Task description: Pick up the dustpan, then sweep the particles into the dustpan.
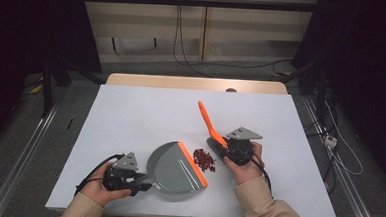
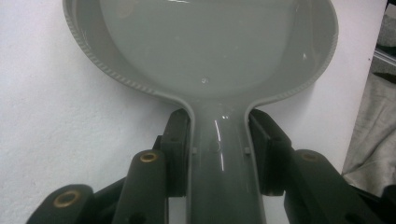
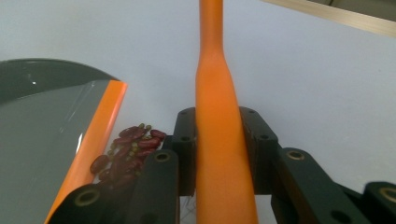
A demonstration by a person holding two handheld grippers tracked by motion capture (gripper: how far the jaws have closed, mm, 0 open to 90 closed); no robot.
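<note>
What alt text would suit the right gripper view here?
The right hand-held gripper is shut on an orange brush handle that runs up the frame. At lower left, red beans lie against the orange lip of a grey dustpan on the white table.

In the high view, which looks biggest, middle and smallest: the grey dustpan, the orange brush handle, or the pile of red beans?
1. Round grey plastic dustpan with the orange lip: biggest.
2. Long orange brush handle: middle, long but thin.
3. Small pile of dark red beans: smallest.
All three sit close together on the table, so nearness hardly changes this.
</note>
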